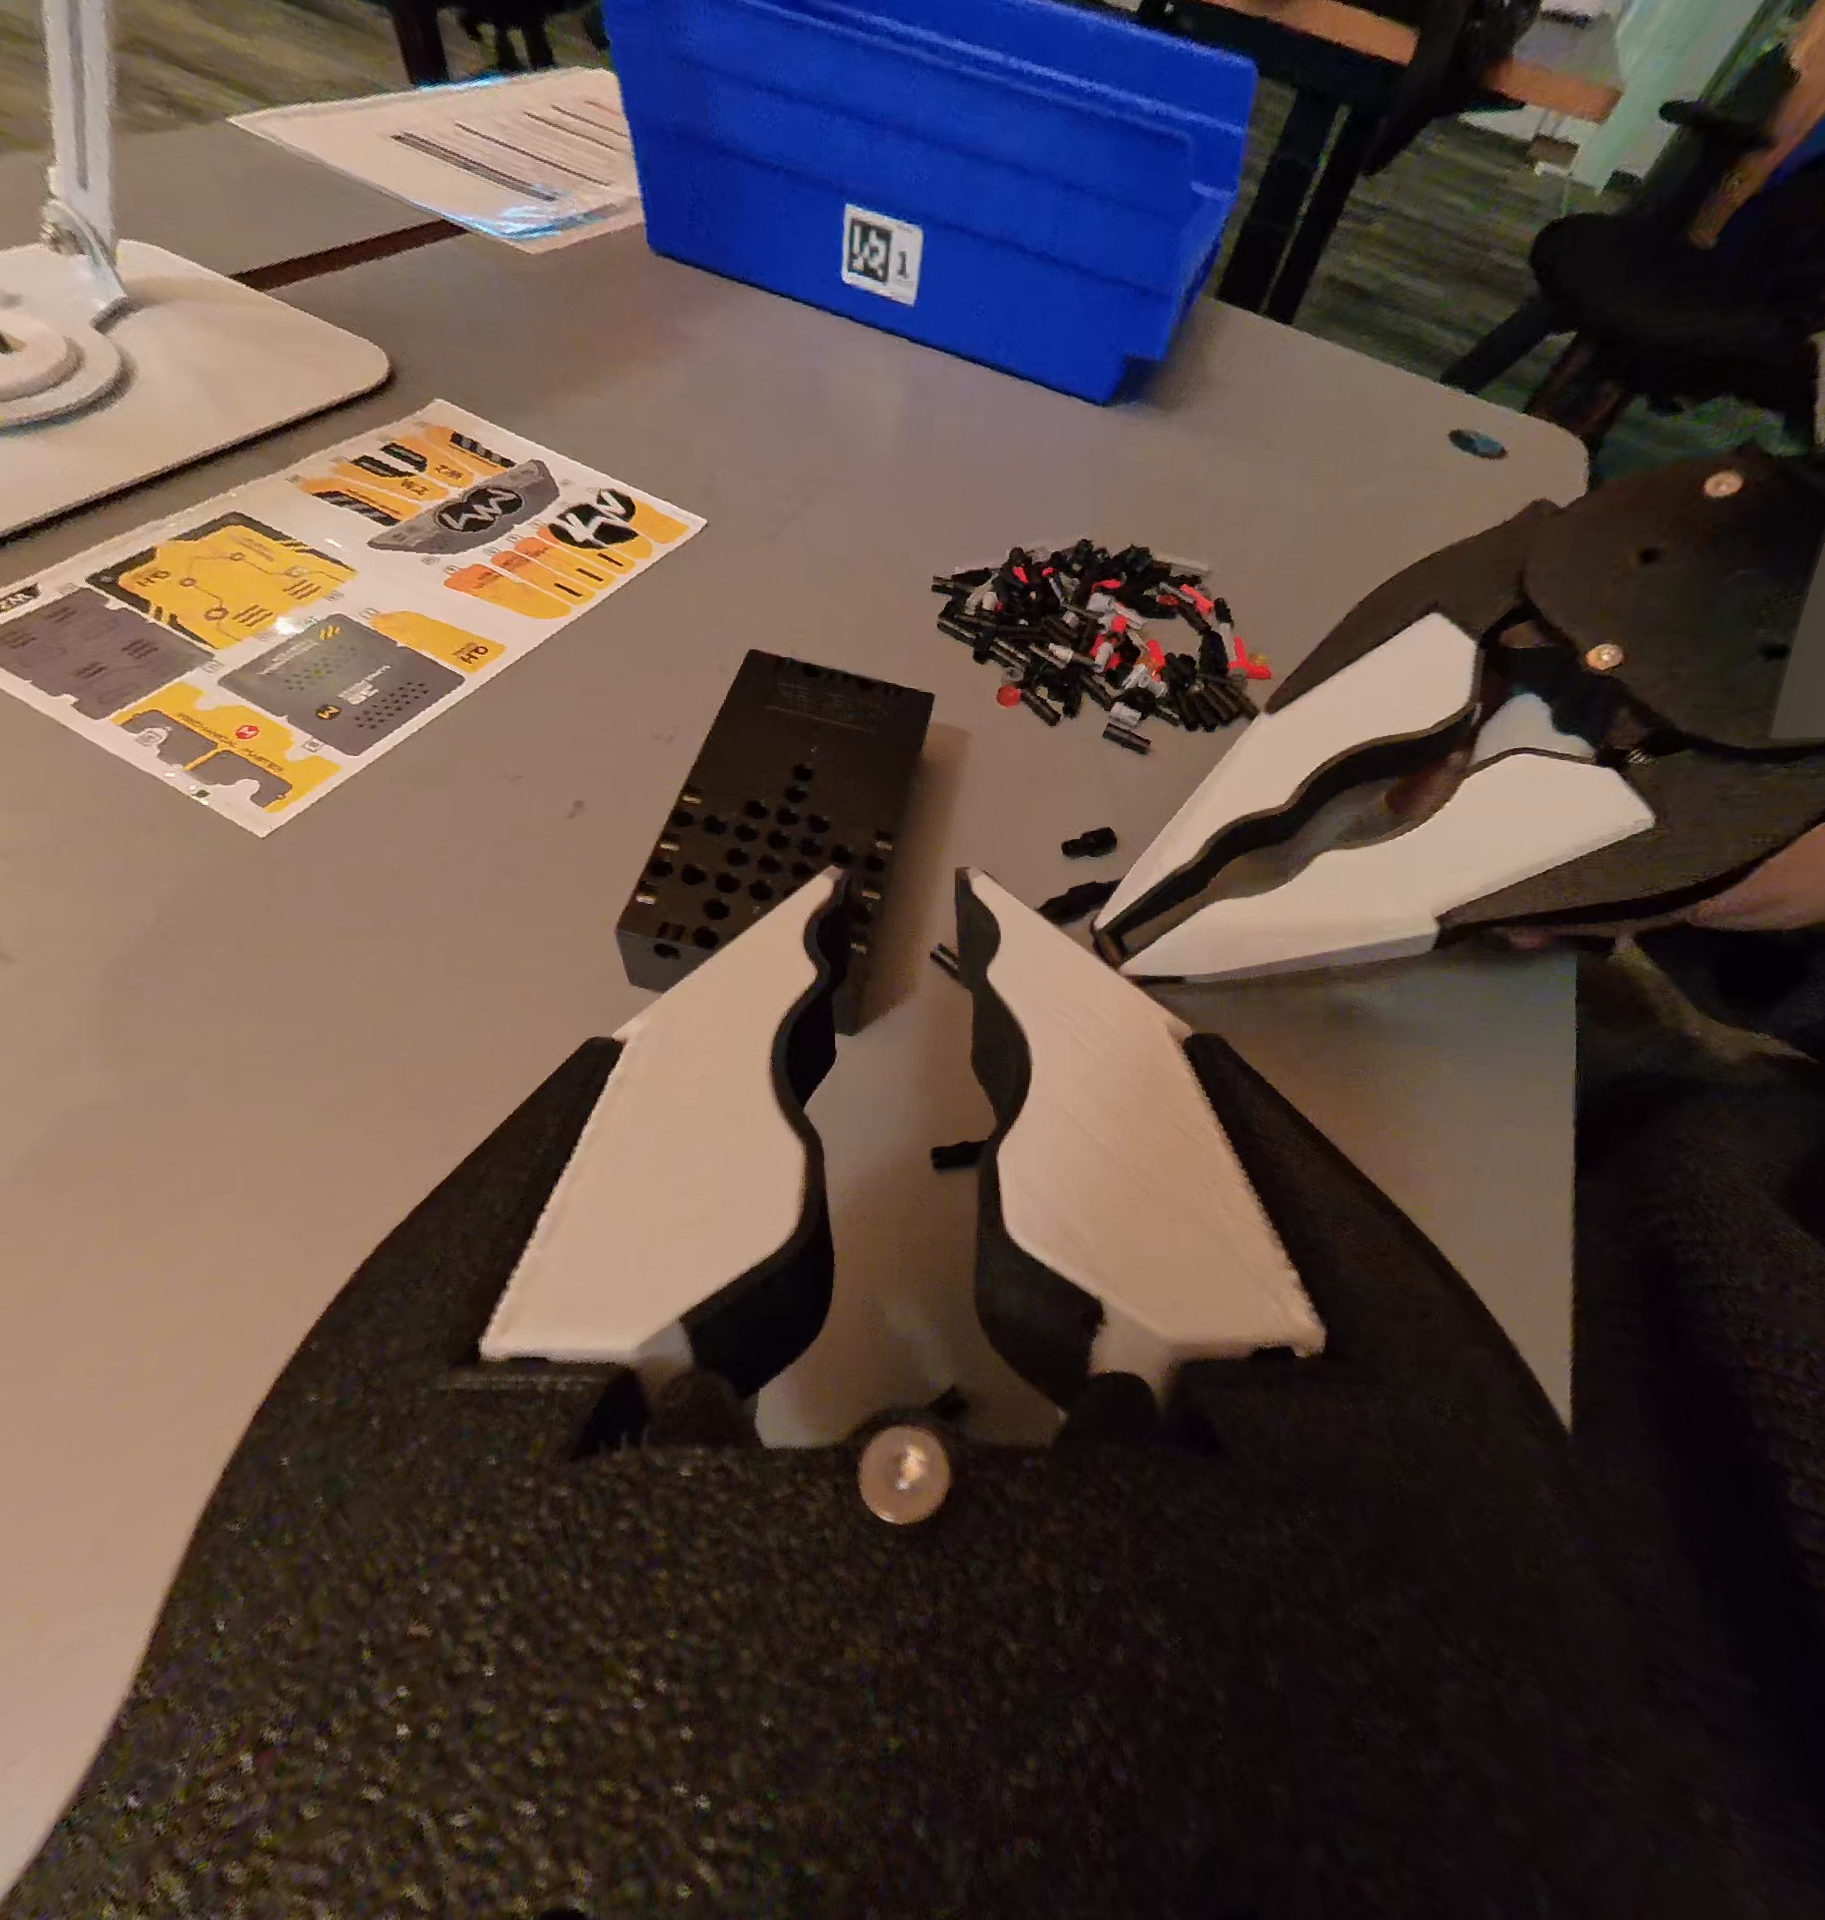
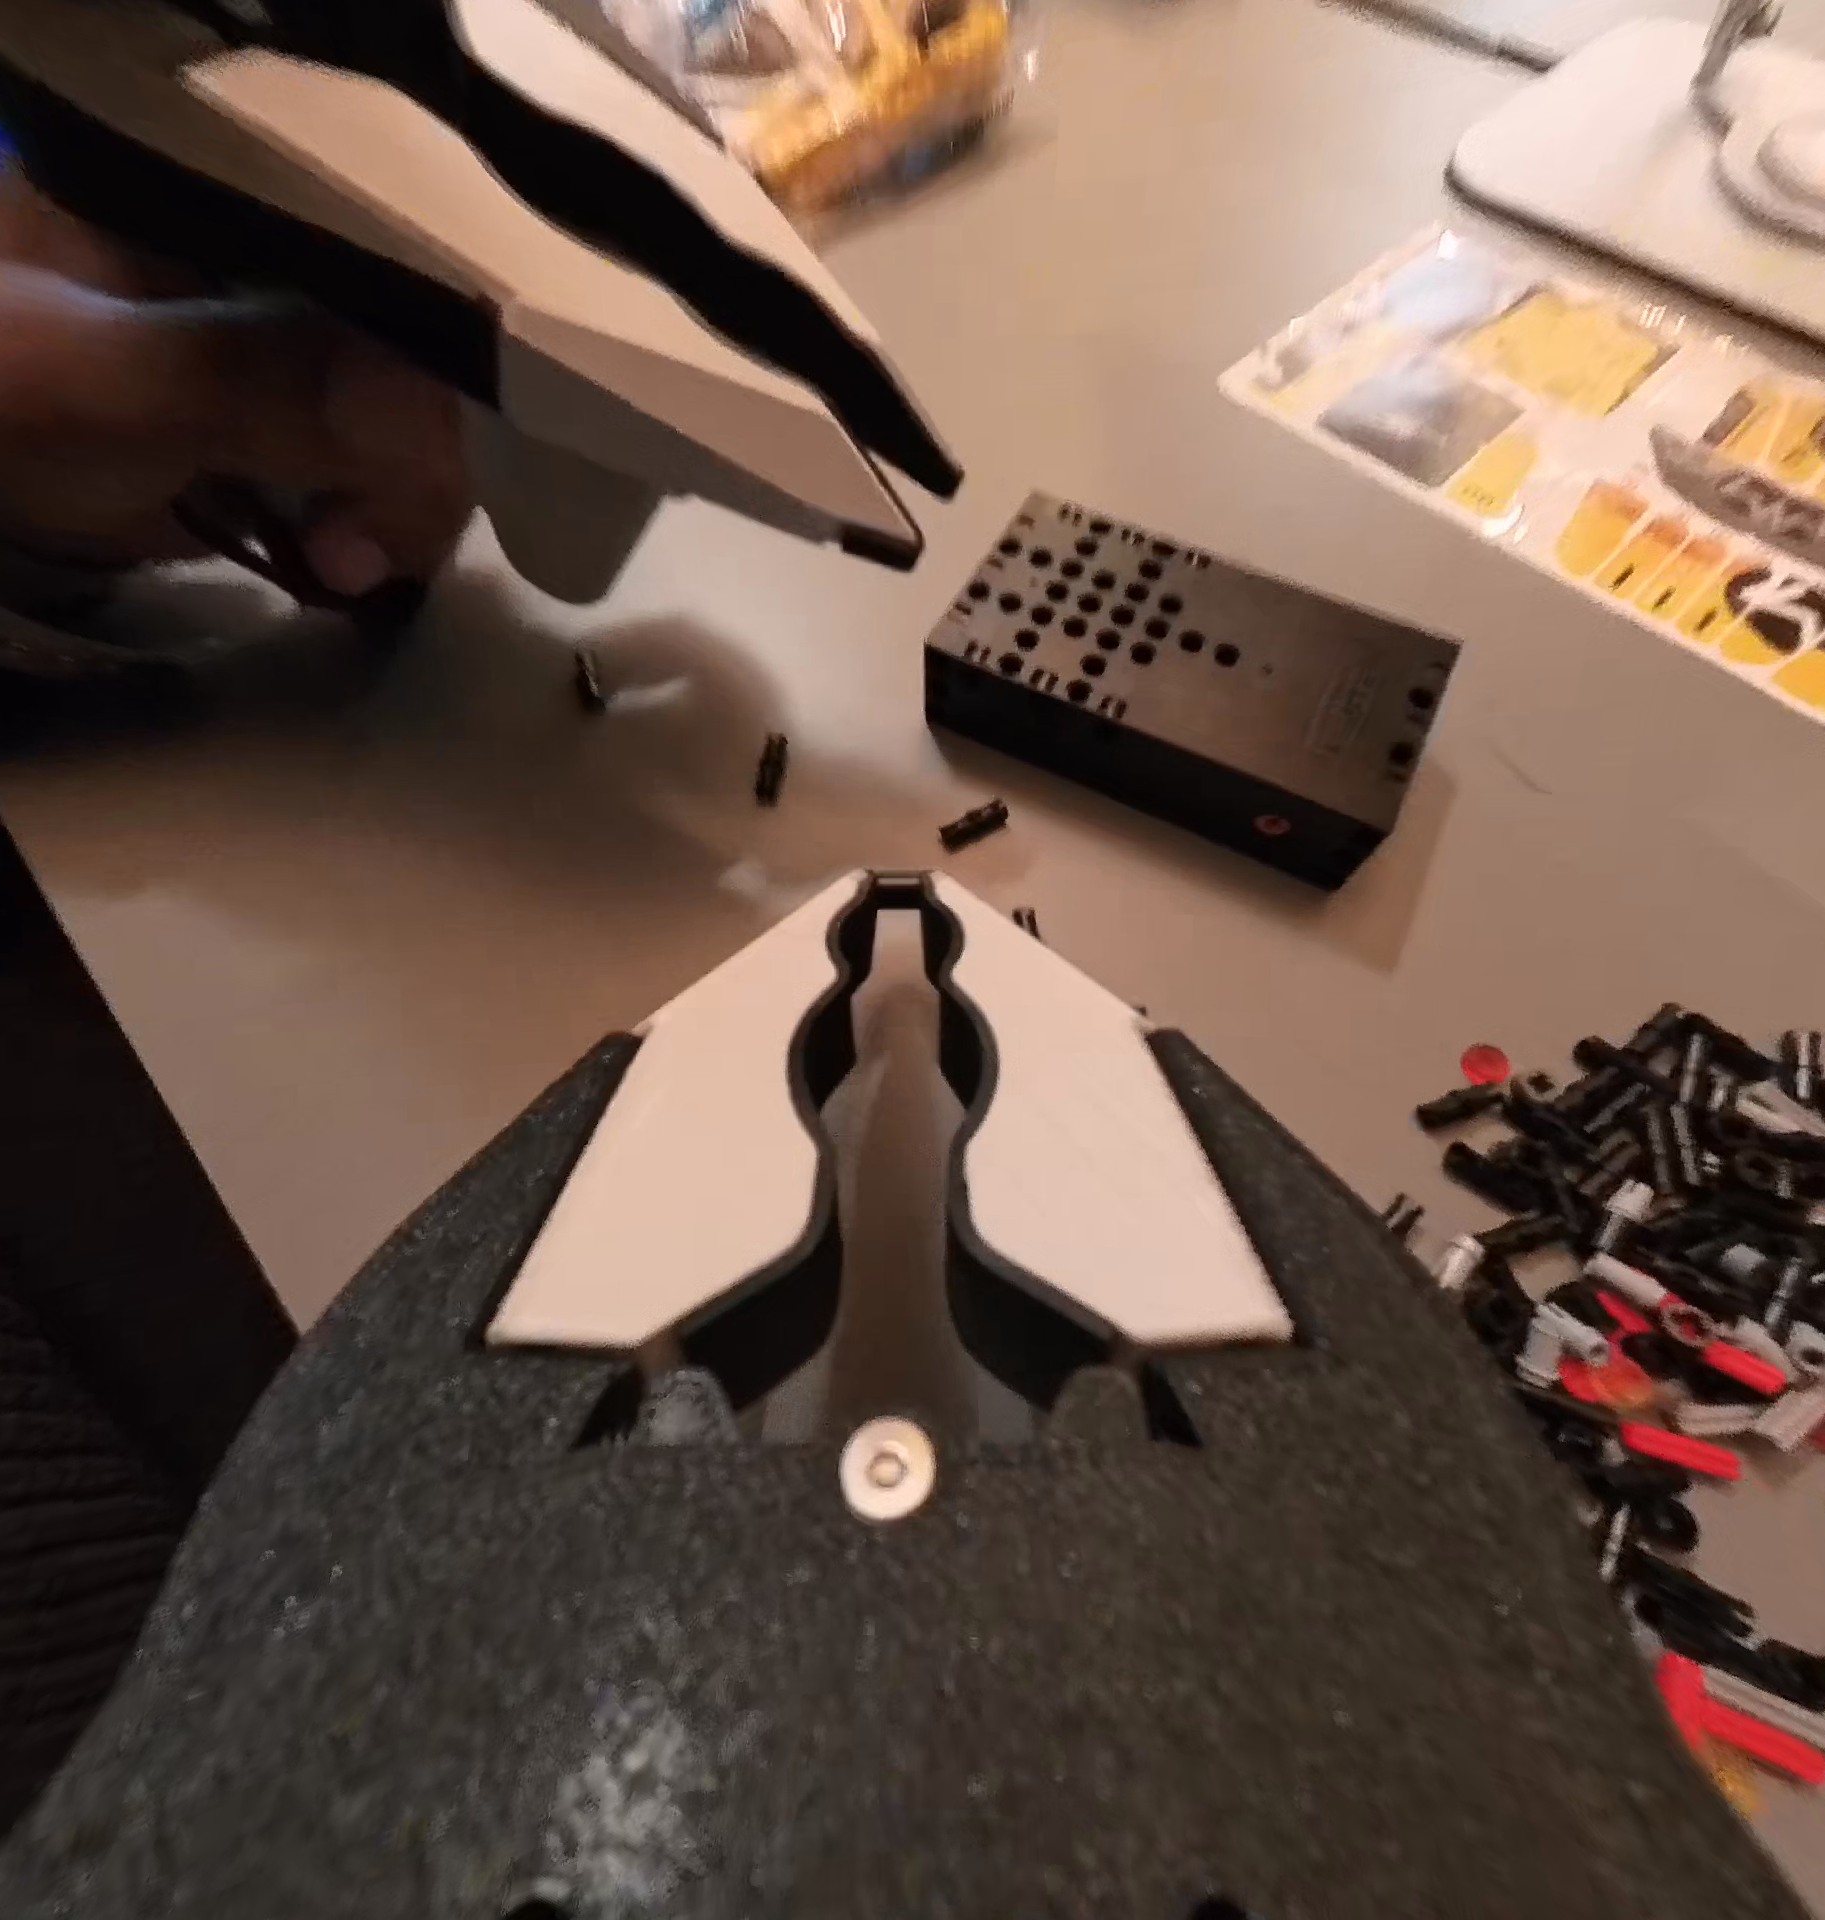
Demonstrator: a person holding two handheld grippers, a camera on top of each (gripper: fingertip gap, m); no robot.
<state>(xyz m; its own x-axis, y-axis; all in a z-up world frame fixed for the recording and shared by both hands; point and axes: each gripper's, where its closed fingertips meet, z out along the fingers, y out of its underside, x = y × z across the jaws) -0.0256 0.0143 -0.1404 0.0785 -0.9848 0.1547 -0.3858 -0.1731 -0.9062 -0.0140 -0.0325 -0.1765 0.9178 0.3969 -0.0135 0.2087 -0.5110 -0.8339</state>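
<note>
Tabletop (image 1: 679,416), grey and round-cornered, read from left to right in the left wrist view.

- **Far left:** a white lamp stand on a flat white base (image 1: 160,343).
- **Beside it:** a glossy sticker sheet printed in yellow, grey and black (image 1: 316,613), lying flat with its stickers apparently unpeeled. It carries small lettering.
- **Behind:** a printed paper in a clear sleeve (image 1: 492,156), too blurred to read.
- **Centre rear:** a blue plastic bin (image 1: 939,197) with a white label bearing a square code marker (image 1: 880,255).
- **Centre:** a black rectangular block pierced with round holes (image 1: 783,821). No pin shows in its holes.
- **Above its near end:** the left gripper (image 1: 897,883), jaws spread and empty.
- **Right of the block:** a few loose black pins (image 1: 1087,842) near the block. Farther back lies a heap of small black, grey and red connector pins (image 1: 1095,644), unsorted.
- **Far right:** the right gripper (image 2: 895,881), low over the tabletop near the loose pins. Its jaws are drawn almost together. A small dark shape crosses the tips, and it cannot be told whether this is a pin or the pads.
</note>
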